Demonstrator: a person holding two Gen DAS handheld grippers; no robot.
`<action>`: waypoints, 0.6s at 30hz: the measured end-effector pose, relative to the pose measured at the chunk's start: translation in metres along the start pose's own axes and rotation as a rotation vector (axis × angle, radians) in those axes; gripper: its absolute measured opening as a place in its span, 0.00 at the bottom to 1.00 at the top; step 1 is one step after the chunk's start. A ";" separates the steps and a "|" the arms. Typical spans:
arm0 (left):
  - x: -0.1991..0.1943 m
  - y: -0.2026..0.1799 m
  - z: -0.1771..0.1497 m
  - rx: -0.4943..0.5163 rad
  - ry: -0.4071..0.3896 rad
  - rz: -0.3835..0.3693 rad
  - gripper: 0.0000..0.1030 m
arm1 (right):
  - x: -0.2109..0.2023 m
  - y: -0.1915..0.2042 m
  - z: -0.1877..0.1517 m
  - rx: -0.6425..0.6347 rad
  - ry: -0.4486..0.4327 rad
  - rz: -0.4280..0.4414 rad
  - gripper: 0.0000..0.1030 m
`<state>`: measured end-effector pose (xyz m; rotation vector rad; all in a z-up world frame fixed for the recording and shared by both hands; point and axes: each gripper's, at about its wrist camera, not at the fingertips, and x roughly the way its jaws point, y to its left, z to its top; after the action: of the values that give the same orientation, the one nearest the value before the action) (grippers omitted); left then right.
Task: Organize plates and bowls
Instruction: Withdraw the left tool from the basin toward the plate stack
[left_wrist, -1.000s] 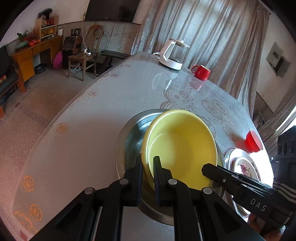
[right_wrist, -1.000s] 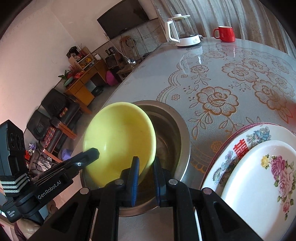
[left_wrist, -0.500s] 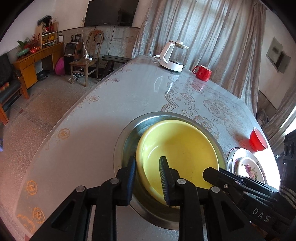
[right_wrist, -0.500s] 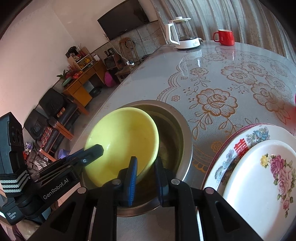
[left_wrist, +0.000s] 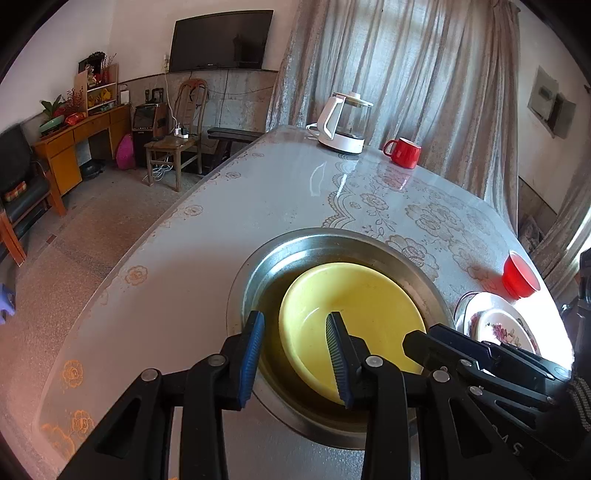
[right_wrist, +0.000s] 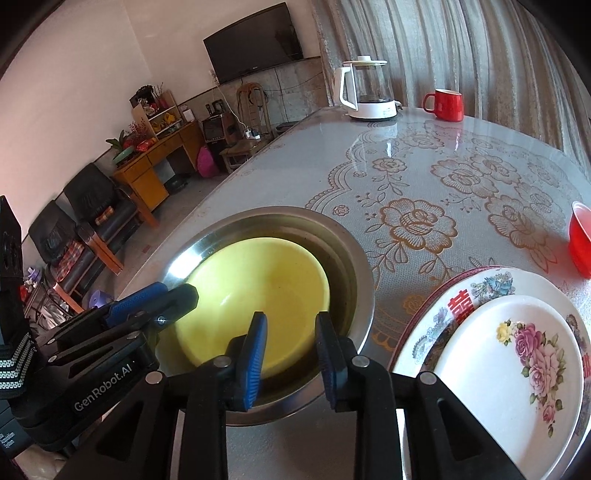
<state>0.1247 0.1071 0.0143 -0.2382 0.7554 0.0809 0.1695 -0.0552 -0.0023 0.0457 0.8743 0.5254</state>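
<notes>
A second ago the yellow bowl (left_wrist: 354, 314) stood tilted, its rim pinched by both grippers; now it lies flat inside the steel basin (left_wrist: 258, 266) on the worktop (left_wrist: 184, 295). The left gripper (left_wrist: 295, 358) and right gripper (right_wrist: 290, 358) have just been opening (both spread now), each straddling the bowl's rim without pressing it.

shiny metal basin (left_wrist: 258, 266), glossy yellow bowl (left_wrist: 354, 299)
</notes>
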 end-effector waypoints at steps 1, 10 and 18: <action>-0.002 0.000 -0.001 -0.002 -0.007 0.000 0.34 | 0.000 0.000 0.000 -0.002 -0.001 -0.002 0.27; -0.014 -0.001 -0.004 -0.002 -0.038 0.006 0.34 | -0.006 0.003 -0.004 0.004 -0.010 0.004 0.33; -0.025 -0.006 -0.009 0.008 -0.054 -0.003 0.34 | -0.024 -0.004 -0.007 0.059 -0.046 0.007 0.38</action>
<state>0.1015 0.0990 0.0262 -0.2289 0.7011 0.0813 0.1536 -0.0710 0.0094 0.1147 0.8454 0.5034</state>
